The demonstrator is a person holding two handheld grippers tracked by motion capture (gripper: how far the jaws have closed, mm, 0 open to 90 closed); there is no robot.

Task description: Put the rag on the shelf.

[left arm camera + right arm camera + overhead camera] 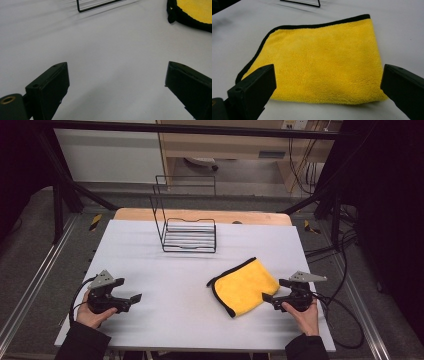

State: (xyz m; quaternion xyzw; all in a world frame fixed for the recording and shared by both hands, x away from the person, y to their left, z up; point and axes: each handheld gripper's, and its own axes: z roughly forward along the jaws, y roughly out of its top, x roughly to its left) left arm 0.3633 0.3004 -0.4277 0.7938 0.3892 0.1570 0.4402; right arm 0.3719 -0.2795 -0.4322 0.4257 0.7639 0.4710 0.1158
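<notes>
- Yellow cloth (245,286), folded and edged in black, is laid flat on the right half of the white table (165,285), nearer the front edge than the back.
- Its plush surface (322,62) is seen close up in the right gripper view, with the black hem running along the far and left sides.
- Right gripper (270,301) is held just beside the cloth's right edge and aimed at it; its jaws are spread wide apart, with nothing clasped, and the cloth is framed between them untouched.
- Left gripper (131,301) is held well apart from the cloth, at the table's front left; its jaws are likewise spread, with bare table between them.
- Black wire rack (187,227) is placed upright toward the back of the table, behind the cloth and to its left.
</notes>
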